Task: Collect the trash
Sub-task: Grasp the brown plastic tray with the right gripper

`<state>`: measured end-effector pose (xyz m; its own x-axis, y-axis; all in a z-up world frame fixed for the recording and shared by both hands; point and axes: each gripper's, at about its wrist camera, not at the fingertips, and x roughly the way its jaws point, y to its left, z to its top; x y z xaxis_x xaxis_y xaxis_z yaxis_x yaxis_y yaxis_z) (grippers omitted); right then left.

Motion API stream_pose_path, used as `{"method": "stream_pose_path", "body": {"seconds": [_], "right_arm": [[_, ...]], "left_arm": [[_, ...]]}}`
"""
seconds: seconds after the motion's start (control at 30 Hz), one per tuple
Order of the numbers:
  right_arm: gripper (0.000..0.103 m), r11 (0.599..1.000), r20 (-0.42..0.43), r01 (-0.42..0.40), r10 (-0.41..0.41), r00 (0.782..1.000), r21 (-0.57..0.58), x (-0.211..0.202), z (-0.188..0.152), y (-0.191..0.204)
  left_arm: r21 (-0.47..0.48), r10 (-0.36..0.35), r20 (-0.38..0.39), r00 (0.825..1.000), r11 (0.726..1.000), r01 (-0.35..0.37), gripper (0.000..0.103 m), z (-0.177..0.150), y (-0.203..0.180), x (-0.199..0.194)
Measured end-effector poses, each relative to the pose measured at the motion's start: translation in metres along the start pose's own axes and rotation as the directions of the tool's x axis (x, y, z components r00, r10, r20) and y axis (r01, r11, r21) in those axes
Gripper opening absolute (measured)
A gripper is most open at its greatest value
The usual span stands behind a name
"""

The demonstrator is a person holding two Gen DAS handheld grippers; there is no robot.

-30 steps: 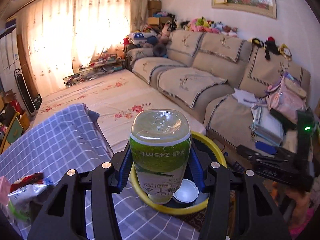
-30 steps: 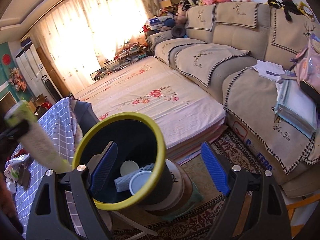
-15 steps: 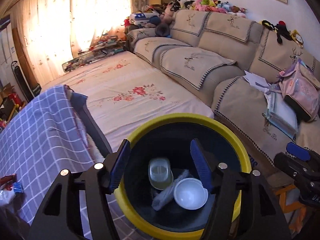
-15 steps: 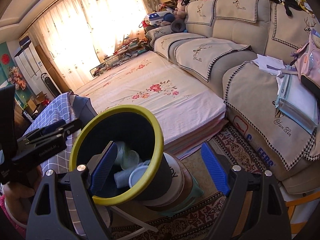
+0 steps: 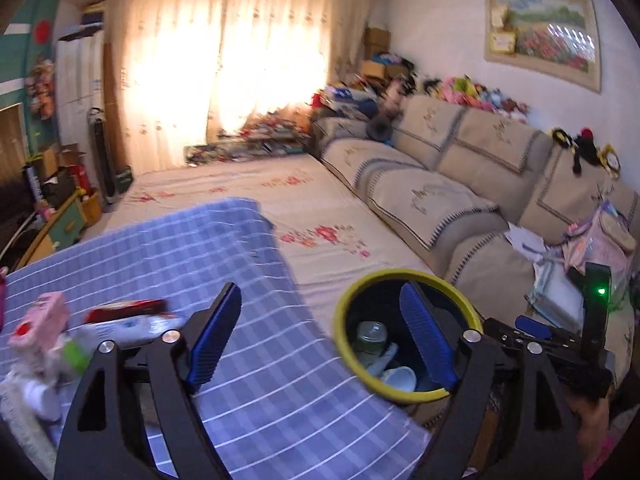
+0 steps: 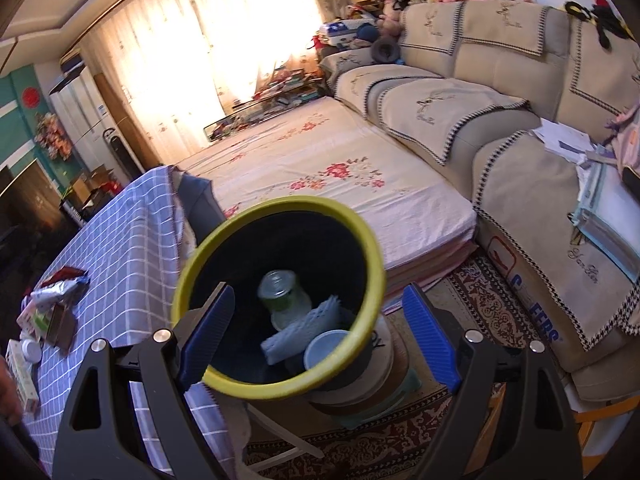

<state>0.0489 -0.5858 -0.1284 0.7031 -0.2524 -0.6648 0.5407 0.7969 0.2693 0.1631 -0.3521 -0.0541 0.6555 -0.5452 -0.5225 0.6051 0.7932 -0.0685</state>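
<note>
A black bin with a yellow rim (image 6: 362, 240) (image 5: 348, 356) stands beside the blue checked table (image 5: 168, 252) (image 6: 132, 248). Inside lie the green-labelled bottle (image 6: 282, 298) (image 5: 370, 336), a white foam sleeve (image 6: 304, 332) and a white cup (image 6: 326, 350) (image 5: 400, 378). My left gripper (image 5: 322, 338) is open and empty over the table's right part, its right finger in front of the bin. My right gripper (image 6: 318, 336) is open and empty, just above the bin's near rim. More trash lies at the table's left: a pink carton (image 5: 38, 320), a red and silver wrapper (image 5: 128, 316) (image 6: 60, 286).
A flowered mattress (image 6: 320, 168) lies on the floor behind the bin, with a beige sofa (image 6: 500, 92) to its right holding papers and a bag. The bin rests on a stool (image 6: 376, 392) over a patterned rug (image 6: 472, 300). The right gripper's body (image 5: 560, 344) shows right of the bin.
The left gripper let the green bottle go into the bin, opened wide, and swung left and back over the table. The right gripper stayed open over the bin.
</note>
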Motion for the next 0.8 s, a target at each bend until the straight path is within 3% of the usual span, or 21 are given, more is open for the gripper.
{"method": "stream_pose_path", "body": {"seconds": [0.13, 0.27, 0.37, 0.6, 0.73, 0.8], "right_arm": [[0.081, 0.998, -0.014, -0.034, 0.033, 0.999, -0.061, -0.001, -0.002, 0.033], [0.081, 0.988, -0.037, -0.086, 0.082, 0.996, -0.131, 0.002, -0.007, 0.077], [0.081, 0.974, -0.062, -0.134, 0.125, 0.99, -0.183, 0.004, -0.015, 0.114], [0.081, 0.908, -0.147, -0.273, 0.238, 0.96, -0.317, 0.011, -0.041, 0.217], [0.081, 0.895, -0.159, -0.273, 0.23, 0.96, -0.354, 0.022, -0.05, 0.261], [0.074, 0.892, -0.178, -0.256, 0.202, 0.963, -0.372, 0.034, -0.051, 0.277]], "left_arm": [[-0.066, 0.145, 0.069, 0.987, 0.988, -0.14, 0.09, -0.011, 0.054, -0.056], [-0.154, 0.302, 0.085, 0.95, 0.946, -0.286, 0.092, -0.03, 0.112, -0.104], [-0.179, 0.378, 0.081, 0.922, 0.916, -0.359, 0.094, -0.044, 0.137, -0.127], [-0.249, 0.457, 0.077, 0.886, 0.87, -0.426, 0.096, -0.076, 0.18, -0.163], [-0.278, 0.484, 0.074, 0.872, 0.85, -0.447, 0.096, -0.094, 0.199, -0.178], [-0.294, 0.492, 0.066, 0.868, 0.841, -0.454, 0.096, -0.103, 0.208, -0.184]]}}
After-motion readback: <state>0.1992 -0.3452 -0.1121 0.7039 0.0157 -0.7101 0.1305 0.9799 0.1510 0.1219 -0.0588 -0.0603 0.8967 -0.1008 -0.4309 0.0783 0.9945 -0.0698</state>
